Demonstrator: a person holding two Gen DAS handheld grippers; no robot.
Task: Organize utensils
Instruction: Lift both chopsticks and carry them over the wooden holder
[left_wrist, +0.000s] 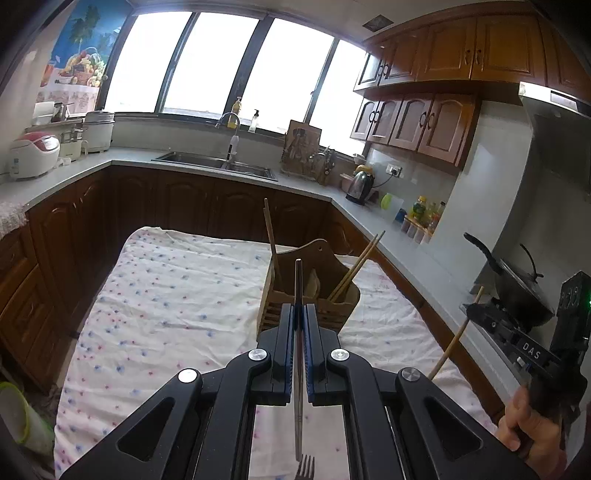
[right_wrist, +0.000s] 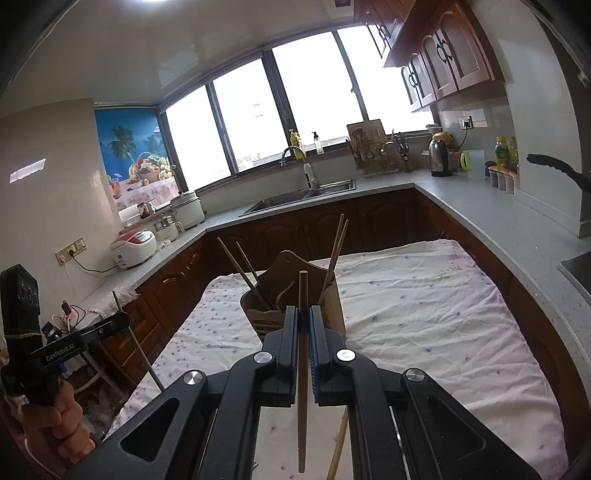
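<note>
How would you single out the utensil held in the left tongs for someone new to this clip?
On the floral-clothed table stands a wooden utensil holder. Just before it, the left tongs clamp a metal fork, tines down; unlike the wooden chopsticks nearby, it is flat and shiny.

A table under a rumpled floral-dotted cloth (left_wrist: 177, 295) carries a wooden utensil holder (left_wrist: 314, 295) near its far edge.

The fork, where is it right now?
The fork is clamped upright in the left gripper, tines down, above the flowered cloth, just short of the wooden utensil holder in the left wrist view.
</note>
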